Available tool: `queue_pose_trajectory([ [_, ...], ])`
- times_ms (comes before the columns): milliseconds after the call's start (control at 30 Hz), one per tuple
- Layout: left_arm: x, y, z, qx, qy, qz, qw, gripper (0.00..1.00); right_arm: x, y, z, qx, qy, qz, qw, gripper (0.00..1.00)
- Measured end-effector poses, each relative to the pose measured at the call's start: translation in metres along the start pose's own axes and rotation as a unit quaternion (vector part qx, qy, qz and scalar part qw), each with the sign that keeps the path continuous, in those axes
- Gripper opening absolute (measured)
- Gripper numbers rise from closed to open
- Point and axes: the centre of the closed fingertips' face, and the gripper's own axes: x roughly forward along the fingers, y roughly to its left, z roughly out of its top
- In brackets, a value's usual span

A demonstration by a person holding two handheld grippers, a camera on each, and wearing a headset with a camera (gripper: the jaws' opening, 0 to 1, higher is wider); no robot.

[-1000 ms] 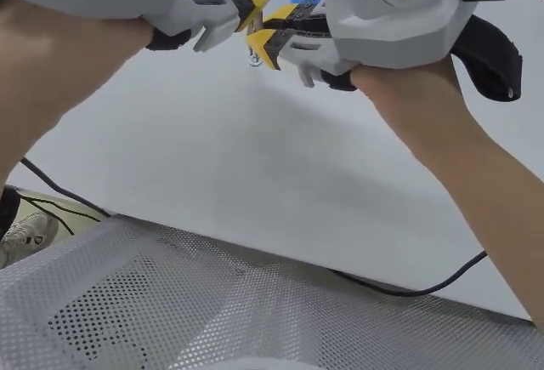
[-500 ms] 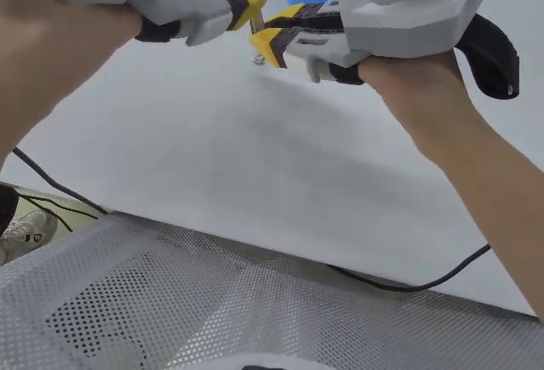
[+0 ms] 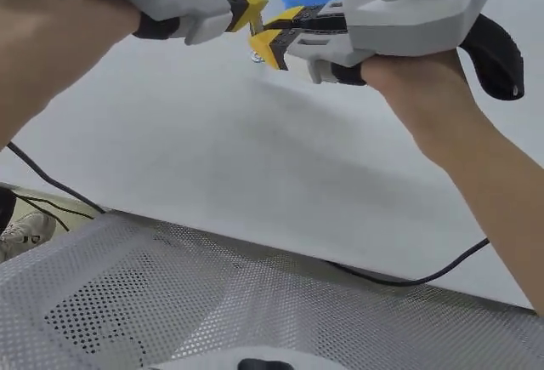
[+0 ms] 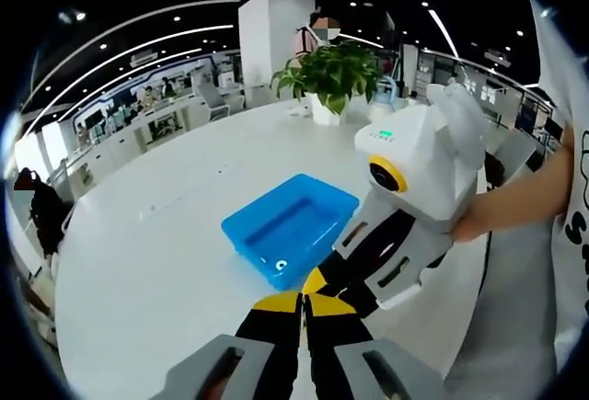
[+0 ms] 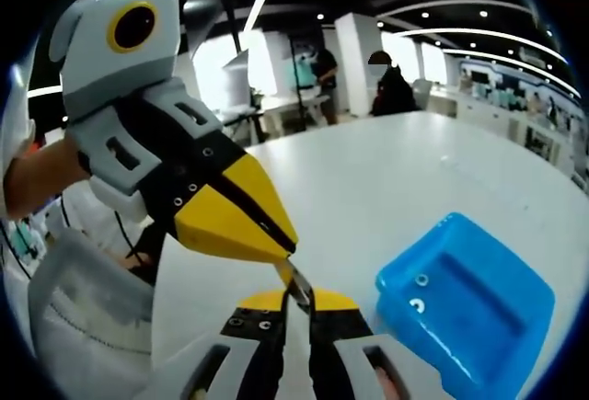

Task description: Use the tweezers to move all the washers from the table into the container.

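Blue container (image 5: pixel 488 303) holds two washers (image 5: pixel 421 280), just beyond jaws. Right gripper (image 5: pixel 296 306) pinches tweezers (image 5: pixel 294 280); left gripper (image 5: pixel 276 242) closed, tip touching them.

Open office: long white table (image 4: pixel 138 262), potted plant (image 4: pixel 331 74), ceiling strip lights (image 5: pixel 451 30).

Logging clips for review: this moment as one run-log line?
left gripper: shut, tip at tweezers | right gripper: shut on tweezers | blue container: washers inside | washer: just below tips
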Motion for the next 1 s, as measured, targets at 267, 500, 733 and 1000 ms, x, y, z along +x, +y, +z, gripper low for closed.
queue_pose_trajectory([
  [267, 0.003, 0.002, 0.0, 0.005, -0.004, -0.002, 1.0, 0.0, 0.003, -0.004, -0.003, 0.006, 0.002, 0.0, 1.0, 0.05],
  [500, 0.004, -0.002, 0.002, 0.015, 0.0, -0.013, 0.9998, 0.0, -0.001, -0.007, 0.004, -0.025, -0.006, -0.003, 0.9997, 0.11],
  [733, 0.007, -0.009, 0.003, 0.032, 0.008, -0.026, 0.9991, 0.0, 0.002, -0.005, 0.001, -0.05, 0.003, 0.017, 0.9986, 0.07],
  [1000, 0.011, -0.015, 0.006, 0.041, 0.011, -0.031, 0.9986, 0.0, -0.003, 0.0, -0.001, -0.063, 0.006, 0.007, 0.998, 0.05],
])
